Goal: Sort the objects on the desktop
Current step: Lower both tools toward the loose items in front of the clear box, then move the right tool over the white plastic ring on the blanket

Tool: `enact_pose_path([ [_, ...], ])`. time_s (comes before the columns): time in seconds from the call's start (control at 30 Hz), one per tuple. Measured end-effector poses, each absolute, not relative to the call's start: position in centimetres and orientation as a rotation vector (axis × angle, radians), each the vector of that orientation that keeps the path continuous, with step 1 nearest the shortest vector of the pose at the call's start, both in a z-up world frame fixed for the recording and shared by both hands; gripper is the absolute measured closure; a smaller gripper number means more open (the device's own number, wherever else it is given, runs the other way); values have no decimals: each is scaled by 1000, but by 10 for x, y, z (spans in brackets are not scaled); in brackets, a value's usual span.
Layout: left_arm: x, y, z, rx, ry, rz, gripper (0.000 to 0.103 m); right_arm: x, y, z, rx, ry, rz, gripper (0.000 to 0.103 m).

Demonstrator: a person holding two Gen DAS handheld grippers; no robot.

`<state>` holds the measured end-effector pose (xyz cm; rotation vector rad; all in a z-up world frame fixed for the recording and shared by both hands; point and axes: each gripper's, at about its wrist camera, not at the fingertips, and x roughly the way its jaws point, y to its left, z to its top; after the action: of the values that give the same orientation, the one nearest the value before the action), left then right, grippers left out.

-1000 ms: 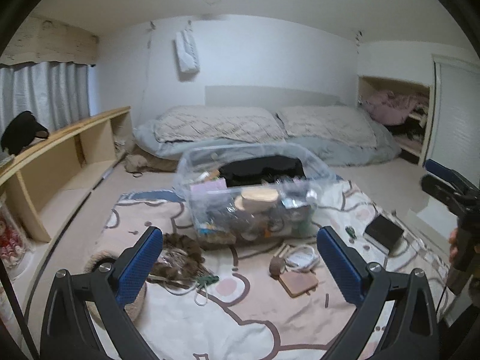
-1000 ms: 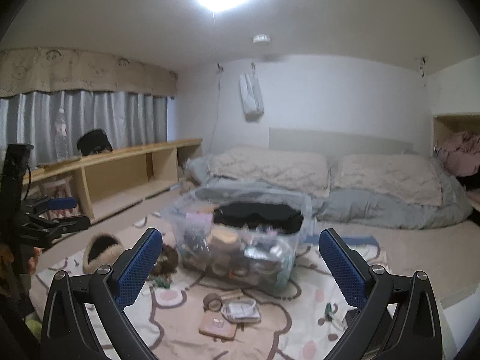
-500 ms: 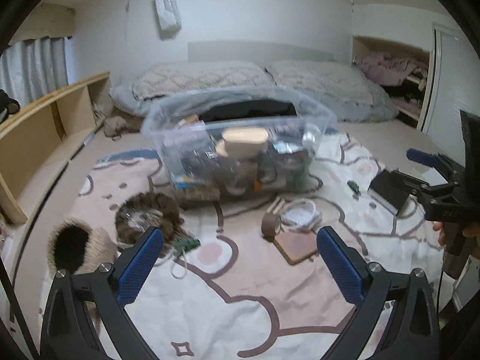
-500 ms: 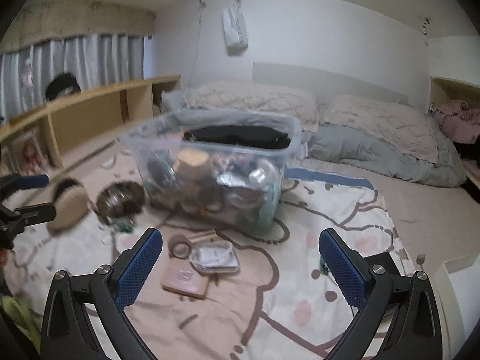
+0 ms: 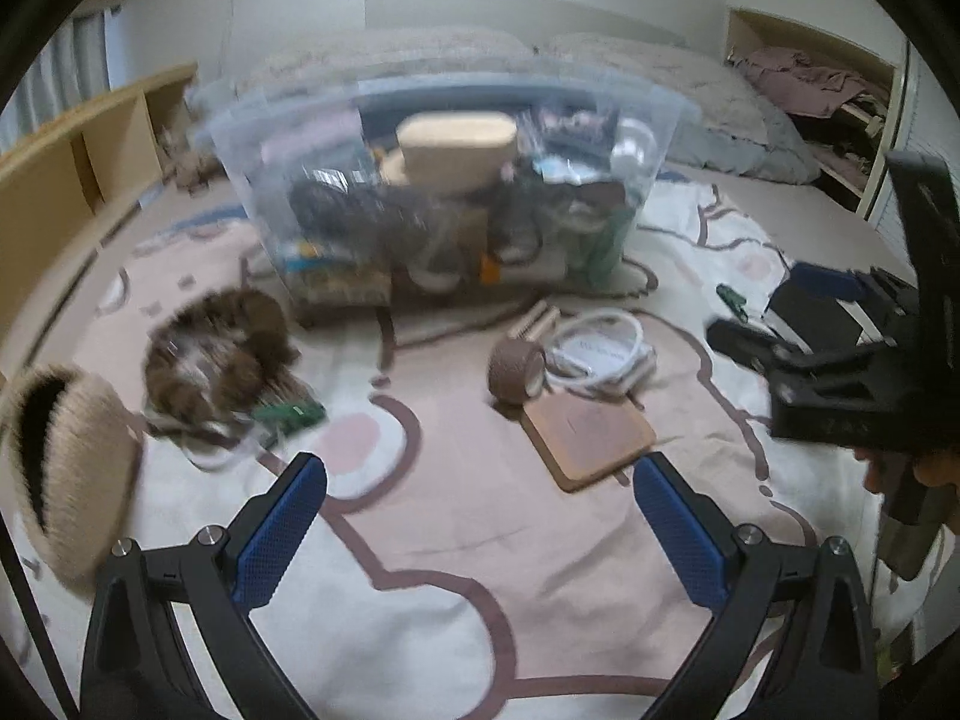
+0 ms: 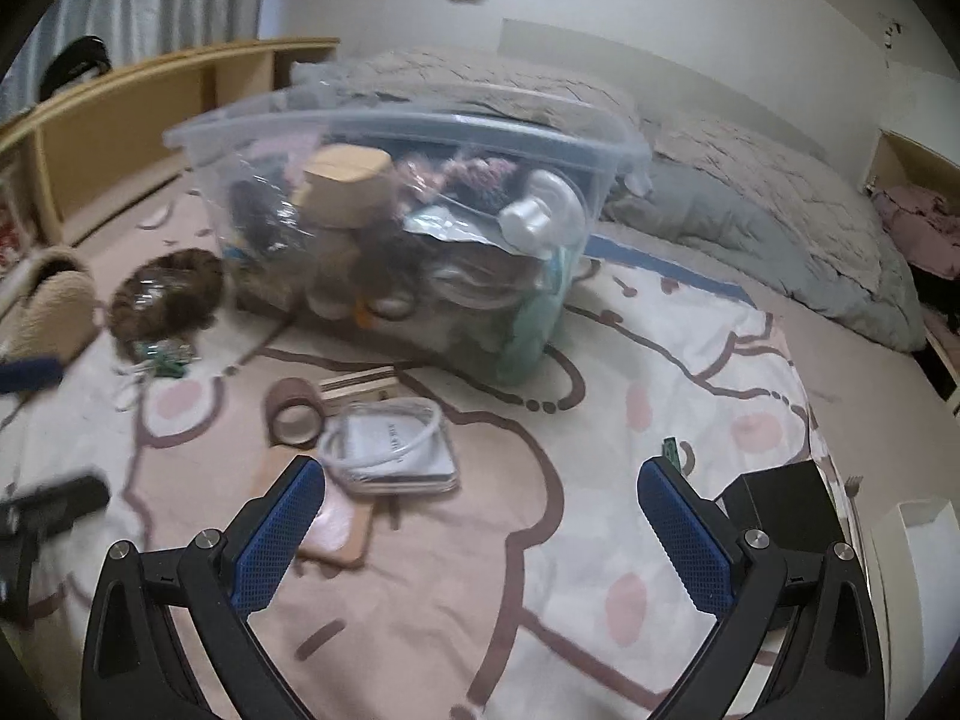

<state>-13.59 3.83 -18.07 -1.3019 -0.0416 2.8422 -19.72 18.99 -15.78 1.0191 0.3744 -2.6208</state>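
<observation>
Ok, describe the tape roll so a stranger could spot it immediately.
Find the big clear plastic storage bin on the patterned blanket. Just in front of it lies the brown tape roll, beside a coiled white cable on a pouch. It is the only hollow brown ring there.

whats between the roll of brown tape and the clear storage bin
A small wooden block lies just behind the tape roll, then bare blanket up to the clear bin. The right wrist view shows it best.
</observation>
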Motion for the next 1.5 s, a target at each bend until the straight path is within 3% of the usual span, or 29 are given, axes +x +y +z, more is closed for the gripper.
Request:
enact_pose_path([
  [0.67, -172, 15, -223, -1451, -193, 2814, 0, -283, 172, -227, 1442, 296, -2591, 0],
  [0.93, -175, 21, -230, -1476, -164, 2807, 0, -269, 224, -248, 1659, 400, -2569, 0],
  [1.03, -175, 34, -237, -1497, -117, 2775, 0, -260, 241, -249, 1678, 311, -2548, 0],
  [1.27, -173, 76, -242, -1479, -8, 2694, 0, -241, 258, -246, 1675, 350, -2517, 0],
  [1.5, -184, 98, -236, -1453, -49, 2674, 0, -249, 255, -227, 1604, 155, -2510, 0],
])
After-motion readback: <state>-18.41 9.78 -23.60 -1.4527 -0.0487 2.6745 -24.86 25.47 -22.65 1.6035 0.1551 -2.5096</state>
